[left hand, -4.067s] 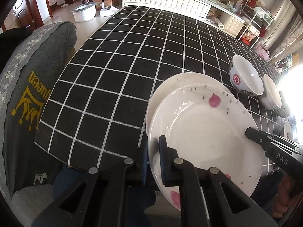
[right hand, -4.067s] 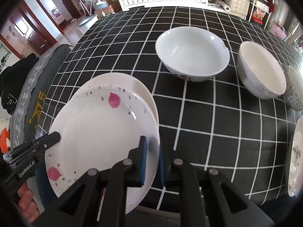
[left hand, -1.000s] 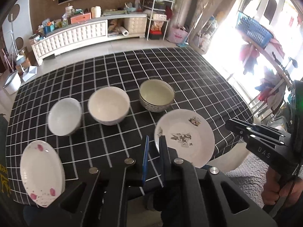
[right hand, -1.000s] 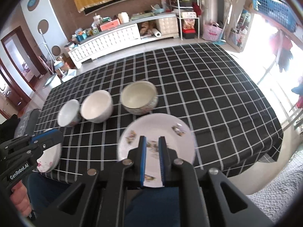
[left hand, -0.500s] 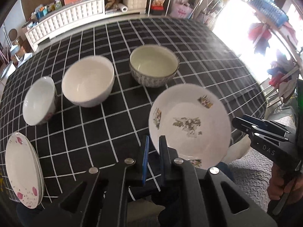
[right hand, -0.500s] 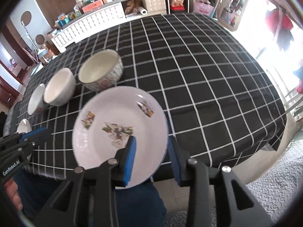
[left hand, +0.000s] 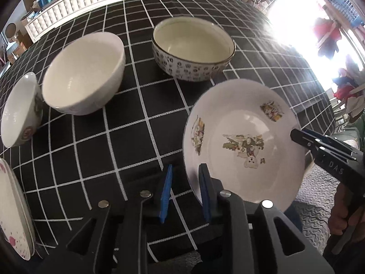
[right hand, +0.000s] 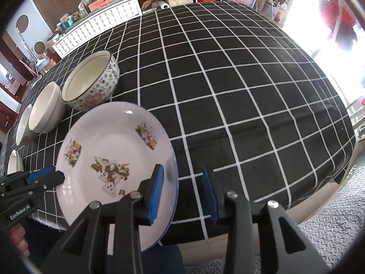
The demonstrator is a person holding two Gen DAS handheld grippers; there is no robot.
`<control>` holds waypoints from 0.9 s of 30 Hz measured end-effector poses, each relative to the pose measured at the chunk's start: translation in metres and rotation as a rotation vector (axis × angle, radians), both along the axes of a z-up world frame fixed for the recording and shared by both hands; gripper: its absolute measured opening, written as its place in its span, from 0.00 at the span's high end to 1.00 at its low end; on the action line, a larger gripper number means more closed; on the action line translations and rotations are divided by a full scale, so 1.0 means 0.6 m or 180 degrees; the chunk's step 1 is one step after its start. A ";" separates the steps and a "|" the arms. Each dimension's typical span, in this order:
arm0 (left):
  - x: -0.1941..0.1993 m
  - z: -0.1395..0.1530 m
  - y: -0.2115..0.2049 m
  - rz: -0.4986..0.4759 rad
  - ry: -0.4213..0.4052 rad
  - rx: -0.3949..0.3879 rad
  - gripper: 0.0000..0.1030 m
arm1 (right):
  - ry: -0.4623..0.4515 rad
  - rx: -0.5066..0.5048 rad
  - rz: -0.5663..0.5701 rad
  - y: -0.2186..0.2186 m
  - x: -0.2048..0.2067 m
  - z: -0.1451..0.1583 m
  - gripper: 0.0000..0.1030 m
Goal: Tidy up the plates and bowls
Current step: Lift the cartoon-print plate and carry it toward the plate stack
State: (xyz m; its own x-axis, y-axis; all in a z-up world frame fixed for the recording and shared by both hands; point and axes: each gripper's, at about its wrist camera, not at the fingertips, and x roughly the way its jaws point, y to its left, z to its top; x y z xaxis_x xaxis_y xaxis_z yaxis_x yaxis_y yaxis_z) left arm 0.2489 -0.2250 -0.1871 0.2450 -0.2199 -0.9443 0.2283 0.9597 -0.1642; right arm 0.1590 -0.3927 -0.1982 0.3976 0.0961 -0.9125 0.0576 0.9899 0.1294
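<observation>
A white plate with cartoon pictures lies at the near edge of the black checked table, also in the right wrist view. My left gripper is open, its right pad by the plate's left rim. My right gripper is open, straddling the plate's right rim. A patterned bowl, a white bowl and a small bowl stand in a row behind. Stacked pink-spotted plates lie at the far left.
The black checked tablecloth stretches to the right of the plate. A white cabinet with clutter stands beyond the table. Bright window light is at the right. A grey floor mat lies below the table's edge.
Both grippers moved in closer to the cartoon plate. The left gripper opened from shut. The right gripper opened wider, and its jaws now sit either side of the plate's rim.
</observation>
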 end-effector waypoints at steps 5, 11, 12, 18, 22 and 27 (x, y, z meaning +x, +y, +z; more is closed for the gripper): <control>0.003 -0.010 -0.012 -0.0058 -0.0031 0.0033 0.81 | -0.0036 0.0010 0.0039 0.004 0.003 -0.002 0.62; 0.005 -0.016 -0.025 -0.0136 -0.0088 0.0051 0.87 | -0.0074 -0.0062 0.0147 0.014 0.000 0.002 0.72; 0.006 -0.017 -0.026 -0.0146 -0.0094 0.0037 0.87 | -0.0078 -0.0080 0.0161 0.017 0.001 0.002 0.75; 0.009 -0.021 -0.023 -0.0109 -0.0092 -0.0029 0.87 | -0.0041 -0.0094 0.0143 0.025 0.003 -0.002 0.79; 0.005 -0.018 -0.018 -0.0090 -0.0102 -0.0028 0.87 | -0.0039 -0.0098 0.0064 0.025 0.002 -0.001 0.80; 0.001 -0.011 -0.005 -0.0045 -0.0062 -0.0063 0.88 | 0.0009 -0.0121 0.0026 0.037 0.000 0.007 0.80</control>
State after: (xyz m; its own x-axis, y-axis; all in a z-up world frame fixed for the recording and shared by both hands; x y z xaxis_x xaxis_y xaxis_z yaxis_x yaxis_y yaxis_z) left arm 0.2494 -0.2278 -0.1939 0.2601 -0.2421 -0.9347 0.2451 0.9529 -0.1786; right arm 0.1589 -0.3702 -0.1943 0.3942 0.0647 -0.9167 0.0497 0.9946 0.0916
